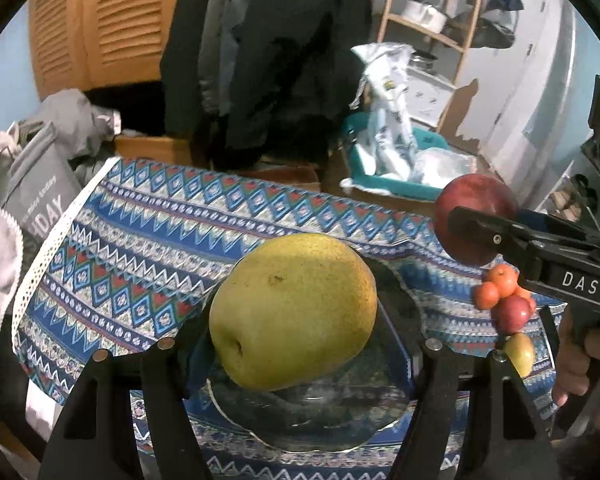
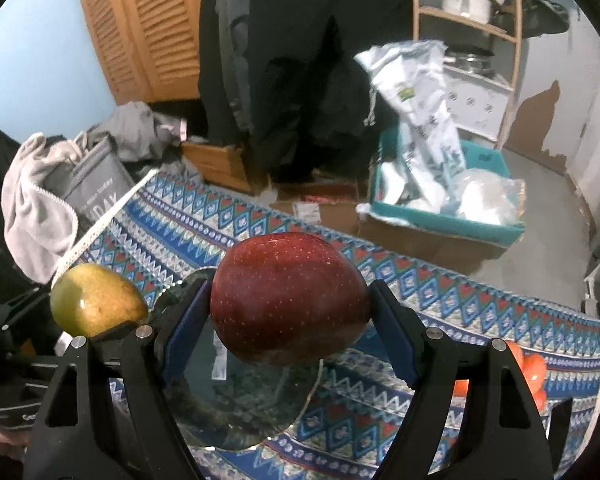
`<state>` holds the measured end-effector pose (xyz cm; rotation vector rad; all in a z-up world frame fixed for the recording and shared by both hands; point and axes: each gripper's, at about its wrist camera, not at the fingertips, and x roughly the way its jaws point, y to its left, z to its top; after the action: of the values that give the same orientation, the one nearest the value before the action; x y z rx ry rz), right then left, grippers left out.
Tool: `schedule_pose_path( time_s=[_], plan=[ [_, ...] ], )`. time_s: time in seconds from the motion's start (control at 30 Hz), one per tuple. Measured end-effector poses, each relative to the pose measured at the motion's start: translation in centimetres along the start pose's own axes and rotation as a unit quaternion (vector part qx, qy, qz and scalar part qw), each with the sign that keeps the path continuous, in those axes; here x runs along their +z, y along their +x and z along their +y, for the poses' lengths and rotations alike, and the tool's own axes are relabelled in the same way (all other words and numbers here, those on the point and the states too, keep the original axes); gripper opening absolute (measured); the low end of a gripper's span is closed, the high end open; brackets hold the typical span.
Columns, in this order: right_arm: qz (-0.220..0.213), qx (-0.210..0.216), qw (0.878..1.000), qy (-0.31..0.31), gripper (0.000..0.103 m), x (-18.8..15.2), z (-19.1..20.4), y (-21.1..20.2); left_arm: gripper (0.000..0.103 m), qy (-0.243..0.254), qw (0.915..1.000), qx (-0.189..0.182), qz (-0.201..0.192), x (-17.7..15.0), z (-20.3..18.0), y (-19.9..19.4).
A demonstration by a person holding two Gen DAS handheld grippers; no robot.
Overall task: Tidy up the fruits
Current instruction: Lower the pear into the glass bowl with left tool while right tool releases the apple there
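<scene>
The left gripper point(image 1: 296, 354) is clamped on a yellow-green pear point(image 1: 294, 314); the right gripper point(image 2: 290, 320) is clamped on a red apple point(image 2: 286, 298), its blue pads point(image 2: 188, 324) pressing both flanks. Both fruits hang above a glass plate point(image 1: 320, 420) on the patterned tablecloth point(image 1: 140, 248).

Risk 1: each fruit is round and smooth, gripped on a narrow band; a tilt or jolt could let it roll out and strike the glass.

Risk 2: the two grippers stand close side by side over one plate, so a converging descent could knock fruit against fruit.

Risk 3: a hard release may chip or shift the plate.

Both grippers pitch steeply downward. A bare hand point(image 1: 580, 360) grips the right handle. The small oranges point(image 1: 498, 284) and other loose fruit lie beside the plate, near the cloth's edge.
</scene>
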<state>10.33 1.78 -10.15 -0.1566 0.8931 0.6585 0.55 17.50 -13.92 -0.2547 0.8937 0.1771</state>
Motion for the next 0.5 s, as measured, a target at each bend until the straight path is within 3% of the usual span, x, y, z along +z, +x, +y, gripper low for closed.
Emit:
schedule_pose_path(
  time_s=[0.5],
  plan=[
    [0.113,0.012,0.993,-0.021,0.079,-2.4,1.7,9.2,0.073,-0.008,0.9965,0.026,0.079,-2.1,2.0,6.2]
  ],
)
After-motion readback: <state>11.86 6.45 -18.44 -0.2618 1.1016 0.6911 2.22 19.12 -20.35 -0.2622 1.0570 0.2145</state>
